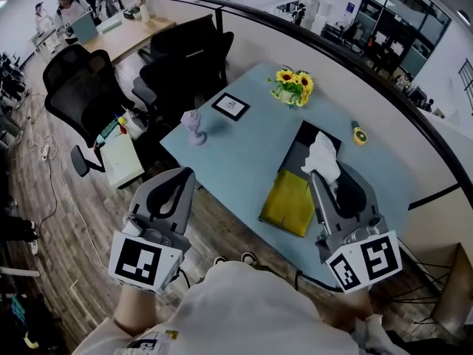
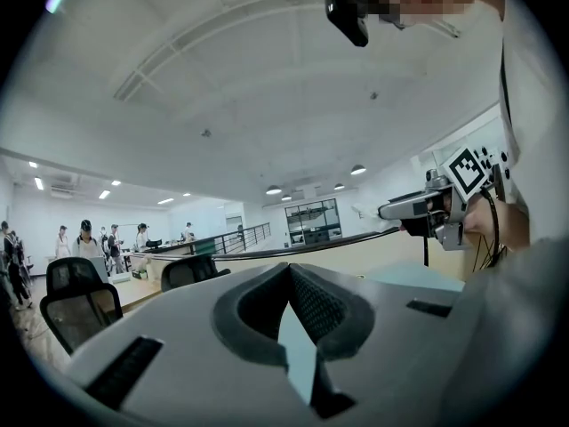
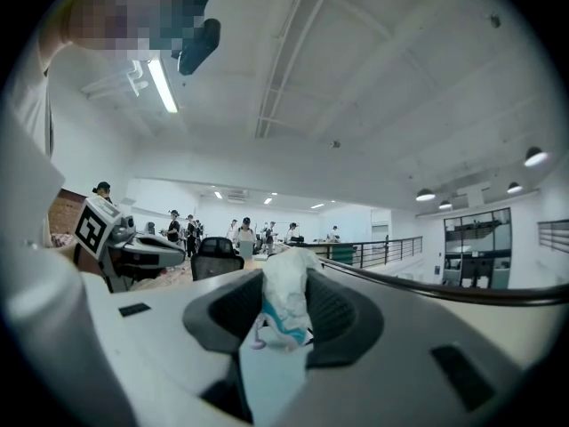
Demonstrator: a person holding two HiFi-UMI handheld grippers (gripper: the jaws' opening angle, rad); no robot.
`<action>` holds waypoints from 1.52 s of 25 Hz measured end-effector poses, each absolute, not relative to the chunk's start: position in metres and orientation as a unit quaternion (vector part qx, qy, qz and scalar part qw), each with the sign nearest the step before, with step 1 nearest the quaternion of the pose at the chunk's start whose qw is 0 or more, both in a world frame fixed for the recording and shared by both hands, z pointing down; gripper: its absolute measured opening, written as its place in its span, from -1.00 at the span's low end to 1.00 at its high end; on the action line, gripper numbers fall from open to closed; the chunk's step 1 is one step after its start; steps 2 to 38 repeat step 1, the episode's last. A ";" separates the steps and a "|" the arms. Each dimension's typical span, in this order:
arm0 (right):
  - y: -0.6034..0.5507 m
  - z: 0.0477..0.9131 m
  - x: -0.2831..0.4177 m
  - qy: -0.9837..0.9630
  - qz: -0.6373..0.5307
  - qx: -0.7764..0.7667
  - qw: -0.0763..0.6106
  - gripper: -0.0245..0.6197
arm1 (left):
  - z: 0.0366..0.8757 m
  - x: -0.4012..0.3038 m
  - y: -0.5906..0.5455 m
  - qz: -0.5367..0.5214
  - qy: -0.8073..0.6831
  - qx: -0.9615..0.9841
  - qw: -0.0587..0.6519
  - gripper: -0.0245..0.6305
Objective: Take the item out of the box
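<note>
An open black box (image 1: 316,134) with a yellow flap (image 1: 290,203) lies on the light blue table (image 1: 240,161). My right gripper (image 1: 324,174) hovers above the box, shut on a crumpled white item (image 1: 323,156). In the right gripper view the white item (image 3: 286,302), printed with some teal, is pinched between the jaws of the right gripper (image 3: 284,278). My left gripper (image 1: 182,177) hangs off the table's near left edge, above the floor. Its jaws meet at the tips with nothing between them, as the left gripper view shows of the left gripper (image 2: 286,270).
On the table stand a pot of sunflowers (image 1: 293,86), a small framed picture (image 1: 230,106), a lavender figure (image 1: 194,128) and a small yellow round object (image 1: 359,134). Black office chairs (image 1: 81,87) stand to the left. A curved railing (image 1: 347,58) runs behind the table.
</note>
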State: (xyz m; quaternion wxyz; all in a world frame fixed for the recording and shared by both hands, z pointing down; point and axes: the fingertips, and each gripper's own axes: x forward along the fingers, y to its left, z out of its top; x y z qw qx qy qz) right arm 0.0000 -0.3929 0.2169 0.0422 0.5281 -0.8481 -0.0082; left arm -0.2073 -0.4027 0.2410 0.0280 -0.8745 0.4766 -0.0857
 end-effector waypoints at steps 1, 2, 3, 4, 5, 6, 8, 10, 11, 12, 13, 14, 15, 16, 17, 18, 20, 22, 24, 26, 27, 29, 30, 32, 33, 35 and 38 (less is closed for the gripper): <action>-0.395 0.218 0.002 -0.846 -0.011 0.530 0.046 -0.45 | 0.242 -0.206 -0.404 -0.086 0.477 -0.874 0.027 -0.92; -0.395 0.218 0.002 -0.846 -0.011 0.530 0.046 -0.45 | 0.242 -0.206 -0.404 -0.086 0.477 -0.874 0.027 -0.92; -0.395 0.218 0.002 -0.846 -0.011 0.530 0.046 -0.45 | 0.242 -0.206 -0.404 -0.086 0.477 -0.874 0.027 -0.92; -0.395 0.218 0.002 -0.846 -0.011 0.530 0.046 -0.45 | 0.242 -0.206 -0.404 -0.086 0.477 -0.874 0.027 -0.92; -0.395 0.218 0.002 -0.846 -0.011 0.530 0.046 -0.45 | 0.242 -0.206 -0.404 -0.086 0.477 -0.874 0.027 -0.92; -0.395 0.218 0.002 -0.846 -0.011 0.530 0.046 -0.45 | 0.242 -0.206 -0.404 -0.086 0.477 -0.874 0.027 -0.92; -0.395 0.218 0.002 -0.846 -0.011 0.530 0.046 -0.45 | 0.242 -0.206 -0.404 -0.086 0.477 -0.874 0.027 -0.92; -0.395 0.218 0.002 -0.846 -0.011 0.530 0.046 -0.45 | 0.242 -0.206 -0.404 -0.086 0.477 -0.874 0.027 -0.92; -0.395 0.218 0.002 -0.846 -0.011 0.530 0.046 -0.45 | 0.242 -0.206 -0.404 -0.086 0.477 -0.874 0.027 -0.92; -0.395 0.218 0.002 -0.846 -0.011 0.530 0.046 -0.45 | 0.242 -0.206 -0.404 -0.086 0.477 -0.874 0.027 -0.92; -0.395 0.218 0.002 -0.846 -0.011 0.530 0.046 -0.45 | 0.242 -0.206 -0.404 -0.086 0.477 -0.874 0.027 -0.92; -0.395 0.218 0.002 -0.846 -0.011 0.530 0.046 -0.45 | 0.242 -0.206 -0.404 -0.086 0.477 -0.874 0.027 -0.92; -0.395 0.218 0.002 -0.846 -0.011 0.530 0.046 -0.45 | 0.242 -0.206 -0.404 -0.086 0.477 -0.874 0.027 -0.92; -0.395 0.218 0.002 -0.846 -0.011 0.530 0.046 -0.45 | 0.242 -0.206 -0.404 -0.086 0.477 -0.874 0.027 -0.92; -0.395 0.218 0.002 -0.846 -0.011 0.530 0.046 -0.45 | 0.242 -0.206 -0.404 -0.086 0.477 -0.874 0.027 -0.92; -0.395 0.218 0.002 -0.846 -0.011 0.530 0.046 -0.45 | 0.242 -0.206 -0.404 -0.086 0.477 -0.874 0.027 -0.92; -0.395 0.218 0.002 -0.846 -0.011 0.530 0.046 -0.45 | 0.242 -0.206 -0.404 -0.086 0.477 -0.874 0.027 -0.92; -0.395 0.218 0.002 -0.846 -0.011 0.530 0.046 -0.45 | 0.242 -0.206 -0.404 -0.086 0.477 -0.874 0.027 -0.92; -0.395 0.218 0.002 -0.846 -0.011 0.530 0.046 -0.45 | 0.242 -0.206 -0.404 -0.086 0.477 -0.874 0.027 -0.92; -0.395 0.218 0.002 -0.846 -0.011 0.530 0.046 -0.45 | 0.242 -0.206 -0.404 -0.086 0.477 -0.874 0.027 -0.92; -0.395 0.218 0.002 -0.846 -0.011 0.530 0.046 -0.45 | 0.242 -0.206 -0.404 -0.086 0.477 -0.874 0.027 -0.92; -0.395 0.218 0.002 -0.846 -0.011 0.530 0.046 -0.45 | 0.242 -0.206 -0.404 -0.086 0.477 -0.874 0.027 -0.92; -0.395 0.218 0.002 -0.846 -0.011 0.530 0.046 -0.45 | 0.242 -0.206 -0.404 -0.086 0.477 -0.874 0.027 -0.92; -0.395 0.218 0.002 -0.846 -0.011 0.530 0.046 -0.45 | 0.242 -0.206 -0.404 -0.086 0.477 -0.874 0.027 -0.92; -0.395 0.218 0.002 -0.846 -0.011 0.530 0.046 -0.45 | 0.242 -0.206 -0.404 -0.086 0.477 -0.874 0.027 -0.92; -0.395 0.218 0.002 -0.846 -0.011 0.530 0.046 -0.45 | 0.242 -0.206 -0.404 -0.086 0.477 -0.874 0.027 -0.92; -0.395 0.218 0.002 -0.846 -0.011 0.530 0.046 -0.45 | 0.242 -0.206 -0.404 -0.086 0.477 -0.874 0.027 -0.92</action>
